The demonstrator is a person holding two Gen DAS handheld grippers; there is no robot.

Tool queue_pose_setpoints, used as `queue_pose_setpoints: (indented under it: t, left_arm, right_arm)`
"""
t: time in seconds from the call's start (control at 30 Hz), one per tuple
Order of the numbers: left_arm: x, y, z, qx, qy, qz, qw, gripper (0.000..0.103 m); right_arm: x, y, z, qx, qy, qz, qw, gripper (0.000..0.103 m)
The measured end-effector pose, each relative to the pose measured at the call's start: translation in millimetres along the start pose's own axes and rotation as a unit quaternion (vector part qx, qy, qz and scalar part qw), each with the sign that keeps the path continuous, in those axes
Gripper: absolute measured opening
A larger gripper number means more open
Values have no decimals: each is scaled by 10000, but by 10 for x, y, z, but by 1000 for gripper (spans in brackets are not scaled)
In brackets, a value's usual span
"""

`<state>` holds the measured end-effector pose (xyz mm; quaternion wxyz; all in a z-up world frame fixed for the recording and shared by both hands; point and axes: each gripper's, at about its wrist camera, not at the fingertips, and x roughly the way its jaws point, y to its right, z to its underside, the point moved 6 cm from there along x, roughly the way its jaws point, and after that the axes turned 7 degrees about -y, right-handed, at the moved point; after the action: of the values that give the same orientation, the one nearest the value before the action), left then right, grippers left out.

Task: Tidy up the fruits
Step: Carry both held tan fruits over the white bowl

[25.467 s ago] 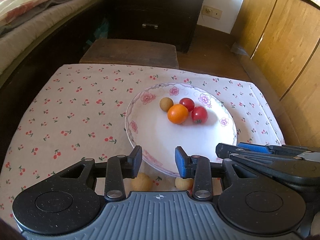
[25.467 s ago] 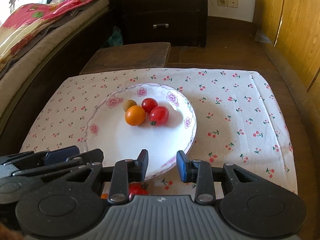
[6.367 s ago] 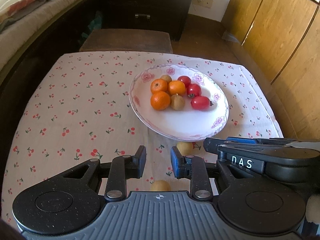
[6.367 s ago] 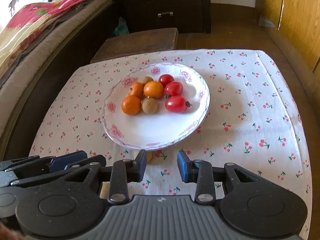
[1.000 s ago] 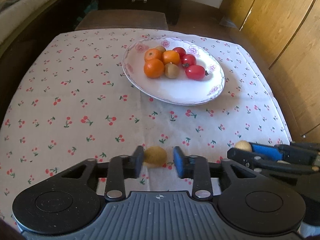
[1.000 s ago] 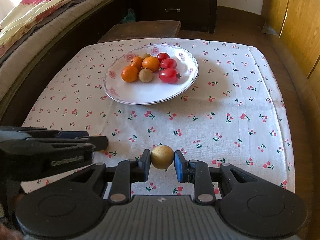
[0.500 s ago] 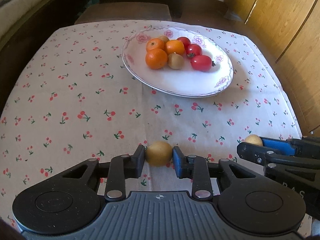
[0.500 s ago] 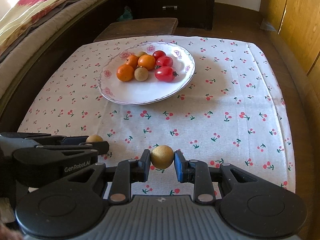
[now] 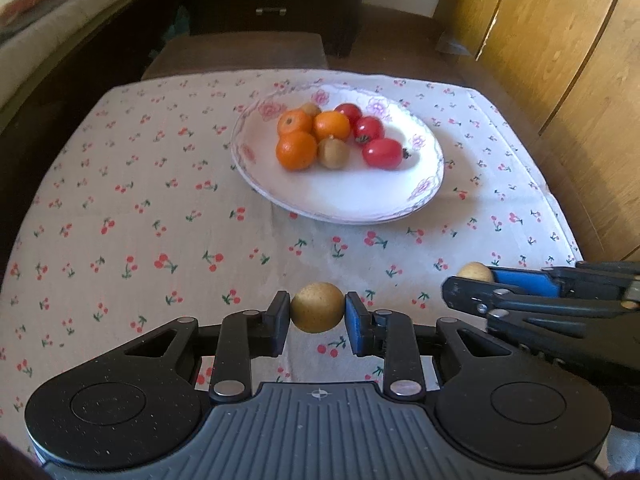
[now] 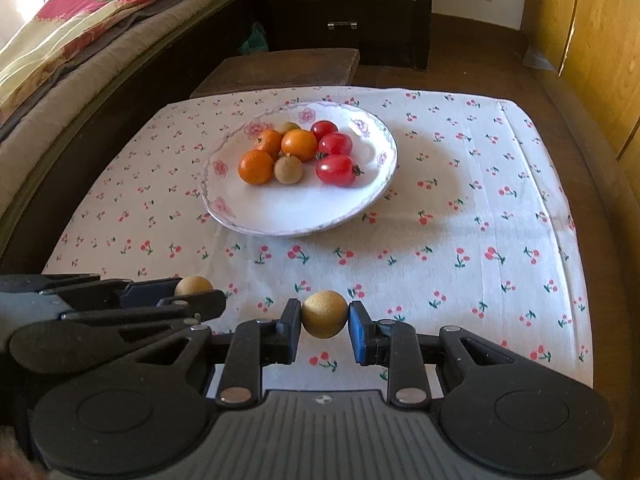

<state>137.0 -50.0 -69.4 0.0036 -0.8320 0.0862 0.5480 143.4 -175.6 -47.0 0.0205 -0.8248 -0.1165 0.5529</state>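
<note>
1. A cherry-print cloth [image 10: 460, 208] covers the table; the plate [image 10: 372, 196] sits at 12 o'clock.
2. The left gripper [image 9: 317, 314] pinches one tan fruit [image 9: 317, 307].
3. The right gripper [image 10: 325, 322] pinches another tan fruit [image 10: 324, 314].
4. Both look small, light and round (they may roll), so squeeze across the middle.

white cherry-print tablecloth [image 10: 460, 216] covers the table. dark wooden stool [image 10: 280, 66] just beyond its far edge. dark drawer chest [image 10: 352, 4] behind. bed with floral quilt [image 10: 80, 20] left. wooden cabinet doors [image 9: 560, 60] right.
</note>
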Motion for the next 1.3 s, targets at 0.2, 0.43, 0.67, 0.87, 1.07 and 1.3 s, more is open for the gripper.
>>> queue_pose_setpoints:
  t: [0.2,0.43,0.67,0.87,1.07,1.3]
  left_arm:
    - [-35,-6,-79,-16,109,-5,9999,37]
    - [-52,6,-148,25,202,-41,9998,37]
    - [-49,-2,-286,14,284,-50,9996,37]
    - [-10,-19,-444,-34,329,-35,9994,36]
    - [44,-60,-575,-100,343,-41,9994,35]
    - [152,-91,-698,-166,315,-63,9993,35]
  right_arm:
    - [-4,-26,-95,8,80,-19,10000,28]
    - [-14,-7,-176,32,142,3,9999,28]
    - [-6,10,-330,16,227,9,9997,28]
    - [57,50,-496,63,278,-19,9996,28]
    - [126,58,-643,84,305,-57,9995,28]
    - [247,99,-774,126,276,-99,9995,28]
